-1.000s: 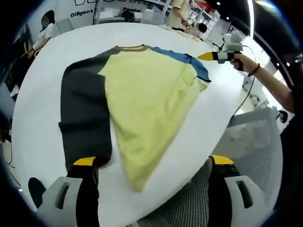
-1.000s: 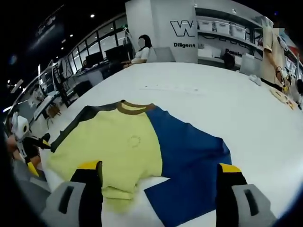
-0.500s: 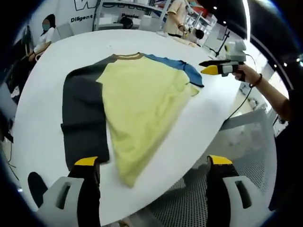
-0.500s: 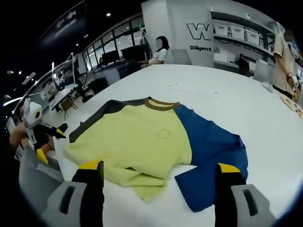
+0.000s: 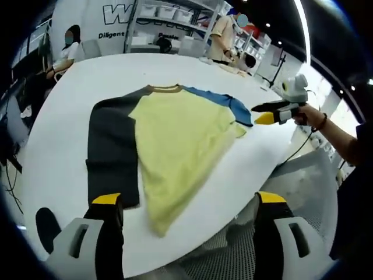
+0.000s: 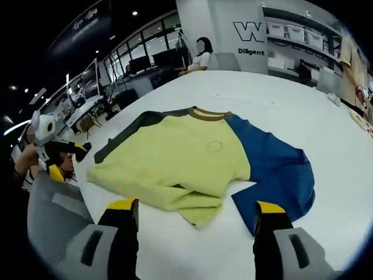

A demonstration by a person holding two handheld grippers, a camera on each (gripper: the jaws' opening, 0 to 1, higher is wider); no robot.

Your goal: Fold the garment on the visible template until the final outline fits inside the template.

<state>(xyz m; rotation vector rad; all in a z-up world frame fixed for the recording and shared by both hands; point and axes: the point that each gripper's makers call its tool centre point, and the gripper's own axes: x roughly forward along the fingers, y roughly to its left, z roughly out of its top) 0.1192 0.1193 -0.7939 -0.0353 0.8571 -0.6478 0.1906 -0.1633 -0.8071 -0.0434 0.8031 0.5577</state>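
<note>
Left gripper (image 5: 185, 201): jaws spread wide, holding nothing, yellow tips just over the near table (image 5: 52, 116) edge. Right gripper (image 6: 195, 207): jaws also apart and empty, hovering at the table's opposite edge.

Shirt (image 5: 175, 134) lies flat on the table, well in from both grippers. Soft knit fabric, three colour blocks: pale yellow body, charcoal sleeve (image 5: 111, 151), blue sleeve (image 6: 274, 169), with a brown ribbed collar (image 6: 208, 114). The yellow body is folded diagonally into a rough triangle over the charcoal sleeve; in the right gripper view its hem bunches into small creases just beside the blue sleeve.

Table is smooth, matte white, with a rounded edge. Off its edge, grey perforated mesh (image 5: 233, 256).

Beyond the shirt, the table's far side carries small items too blurred to identify. Behind that, white shelving with bins (image 5: 169, 14), and a seated person (image 6: 201, 55).
</note>
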